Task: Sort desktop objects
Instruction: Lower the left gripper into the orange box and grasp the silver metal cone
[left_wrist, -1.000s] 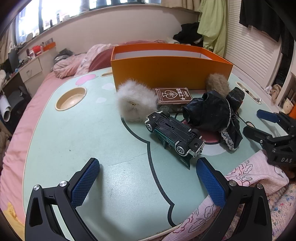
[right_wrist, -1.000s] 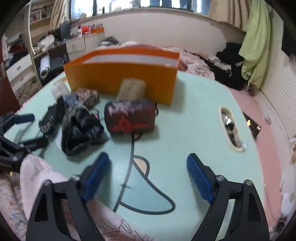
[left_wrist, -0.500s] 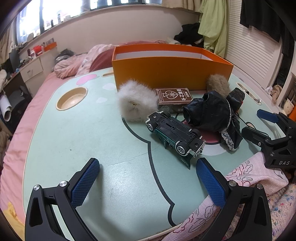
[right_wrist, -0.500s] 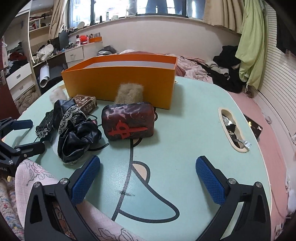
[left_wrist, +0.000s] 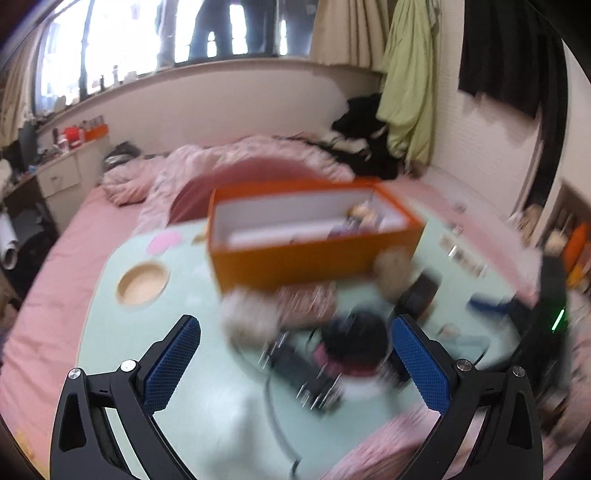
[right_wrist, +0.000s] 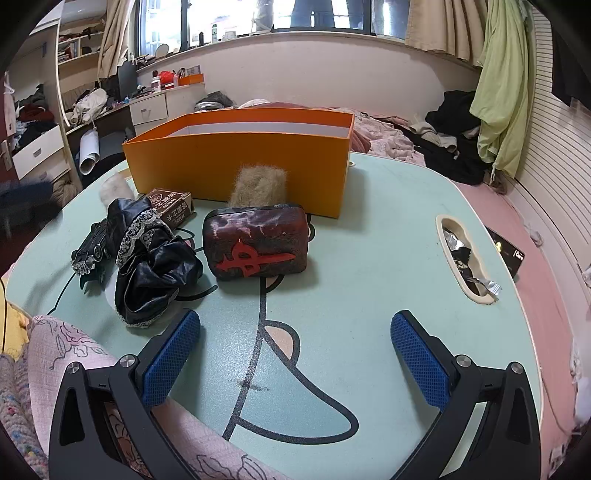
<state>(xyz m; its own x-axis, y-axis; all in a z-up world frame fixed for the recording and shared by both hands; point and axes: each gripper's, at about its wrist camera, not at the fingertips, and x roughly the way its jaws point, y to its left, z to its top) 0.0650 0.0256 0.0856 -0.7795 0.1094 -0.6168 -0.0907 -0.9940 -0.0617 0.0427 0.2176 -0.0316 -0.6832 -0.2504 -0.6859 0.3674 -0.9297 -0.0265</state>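
**Both grippers wide, nothing held**

Left gripper (left_wrist: 295, 363) gapes empty above a blurred clutter; right gripper (right_wrist: 295, 356) spreads wide over bare table (right_wrist: 369, 258). Pouch (right_wrist: 255, 243), black cloth (right_wrist: 155, 266), toy car (right_wrist: 90, 251) and card box (right_wrist: 171, 206) lie before the orange box (right_wrist: 240, 162).

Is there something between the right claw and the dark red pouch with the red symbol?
Nothing visible. The open right claw faces the dark red pouch across bare mint-green tabletop; the black lace-trimmed cloth lies left of that path.
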